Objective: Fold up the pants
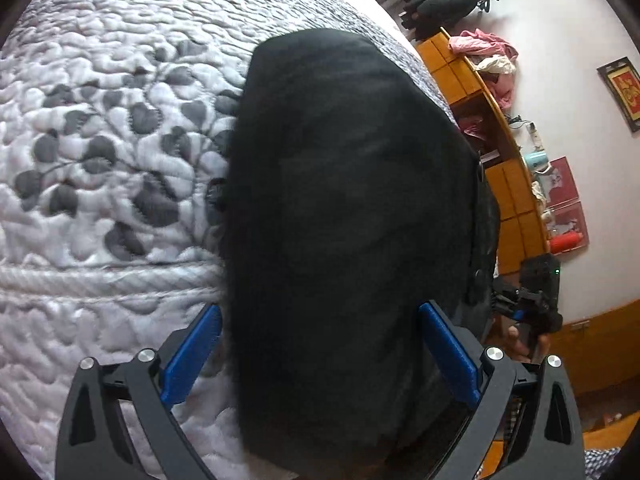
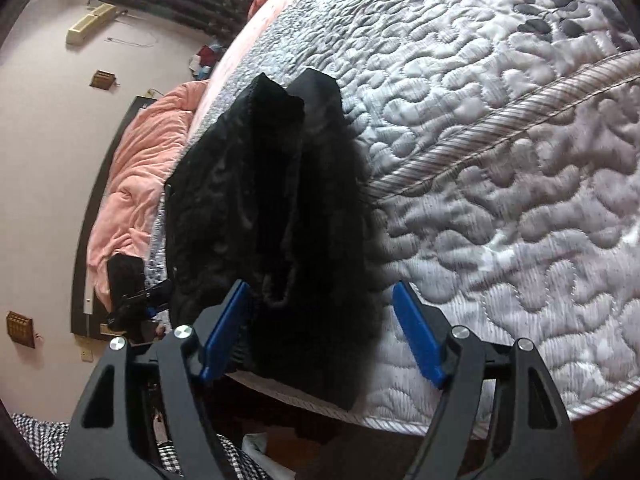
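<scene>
Black pants (image 1: 352,208) lie lengthwise on the white quilted bed (image 1: 100,160). My left gripper (image 1: 320,310) hovers over their near end, its blue pads wide apart on either side of the cloth, open. In the right wrist view the pants (image 2: 280,200) show two layers with their far ends side by side and an end hanging over the bed's edge. My right gripper (image 2: 320,287) is open above that near end, and neither pad presses the fabric. Each gripper shows in the other's view: the right one (image 1: 532,300) and the left one (image 2: 132,296), both beside the bed.
A wooden shelf (image 1: 508,184) with clothes and small items runs along the wall beside the bed. A pink blanket (image 2: 136,184) is bunched at the bed's far side. The mattress edge (image 2: 400,420) lies just below my right gripper. Checked fabric (image 2: 36,436) shows at the bottom left.
</scene>
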Demonstrator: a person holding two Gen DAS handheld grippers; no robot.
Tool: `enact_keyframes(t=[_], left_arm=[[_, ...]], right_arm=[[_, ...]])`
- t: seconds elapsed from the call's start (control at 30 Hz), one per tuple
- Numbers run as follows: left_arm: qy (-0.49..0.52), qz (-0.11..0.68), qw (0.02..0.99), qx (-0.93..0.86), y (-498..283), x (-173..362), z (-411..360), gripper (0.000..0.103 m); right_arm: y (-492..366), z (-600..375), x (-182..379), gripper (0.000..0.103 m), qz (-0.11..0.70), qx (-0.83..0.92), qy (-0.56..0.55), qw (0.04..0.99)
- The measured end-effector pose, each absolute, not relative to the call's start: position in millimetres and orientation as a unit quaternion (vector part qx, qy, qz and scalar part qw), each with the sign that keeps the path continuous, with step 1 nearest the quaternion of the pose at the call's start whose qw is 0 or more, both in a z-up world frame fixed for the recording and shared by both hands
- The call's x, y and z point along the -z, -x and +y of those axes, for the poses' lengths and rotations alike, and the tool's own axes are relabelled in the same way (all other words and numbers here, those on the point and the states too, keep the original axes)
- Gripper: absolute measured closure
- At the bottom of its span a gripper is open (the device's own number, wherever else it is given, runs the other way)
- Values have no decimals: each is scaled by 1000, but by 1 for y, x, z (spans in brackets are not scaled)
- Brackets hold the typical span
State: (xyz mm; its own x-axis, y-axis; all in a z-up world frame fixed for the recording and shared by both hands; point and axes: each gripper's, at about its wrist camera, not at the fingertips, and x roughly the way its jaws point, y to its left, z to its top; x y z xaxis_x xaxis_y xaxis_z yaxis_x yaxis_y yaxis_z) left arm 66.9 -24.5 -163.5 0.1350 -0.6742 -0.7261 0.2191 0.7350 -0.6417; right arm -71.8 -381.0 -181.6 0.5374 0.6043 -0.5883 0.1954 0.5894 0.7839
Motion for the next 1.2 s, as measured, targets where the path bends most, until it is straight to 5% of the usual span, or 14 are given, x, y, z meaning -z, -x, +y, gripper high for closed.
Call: enact_keyframes(t=[0.33,0.53,0.63,0.97,1.2], left_arm=[[228,589,700,334,-78,177,-37,3],[276,591,691,313,-82,189,-34,4],[268,588,701,303,-78,185,-34,17],[317,536,723,298,-75,172,-16,69],[313,466,772,297,-91,138,3,73]], right_arm=[[47,-382,214,36,439,-211,-503,714],[47,-384,217,57,411,-216,-530,710],[54,-380,208,67,392,-216,-535,717],[39,-346,130,73,378,-207,-449,782],[-9,-334,82,73,357,-232,-405,809]])
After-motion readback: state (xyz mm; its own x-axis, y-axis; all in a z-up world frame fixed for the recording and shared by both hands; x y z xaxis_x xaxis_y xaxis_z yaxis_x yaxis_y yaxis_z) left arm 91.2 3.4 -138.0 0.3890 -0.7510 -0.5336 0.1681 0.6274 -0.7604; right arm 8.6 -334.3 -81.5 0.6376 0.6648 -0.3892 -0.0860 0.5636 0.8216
